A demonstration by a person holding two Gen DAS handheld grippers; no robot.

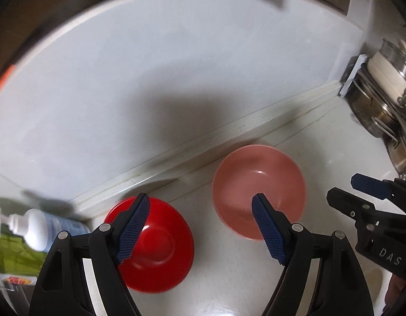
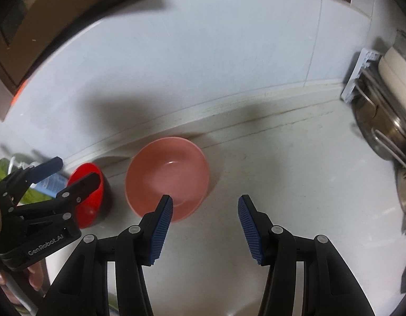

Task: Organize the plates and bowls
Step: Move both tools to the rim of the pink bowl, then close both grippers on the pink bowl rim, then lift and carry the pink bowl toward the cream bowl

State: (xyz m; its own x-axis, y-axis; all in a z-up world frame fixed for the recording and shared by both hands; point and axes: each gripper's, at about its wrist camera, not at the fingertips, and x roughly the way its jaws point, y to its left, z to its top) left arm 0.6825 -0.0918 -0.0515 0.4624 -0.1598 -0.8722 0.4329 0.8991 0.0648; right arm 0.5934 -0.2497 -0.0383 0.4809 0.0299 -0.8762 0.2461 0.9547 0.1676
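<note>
Red bowl [image 1: 155, 245] and pink bowl [image 1: 258, 192] are set side by side, unstacked, along the countertop's [image 2: 295, 184] back edge. Left gripper [image 1: 203, 229] and right gripper [image 2: 205, 231] are held released, nothing grasped; sorting is judged not yet begun

So it's a white countertop [image 2: 255, 184] that runs back to a pale wall, with a grubby raised lip along that seam. Sitting right on it are a pink bowl [image 2: 167, 176] and a red bowl [image 1: 155, 242], side by side close to the lip, both upright and with nothing in them. There's also a white pump bottle [image 1: 37, 227] lying on its side off at the left end, and a dish rack [image 2: 382, 121] with steel pots at the right.
</note>
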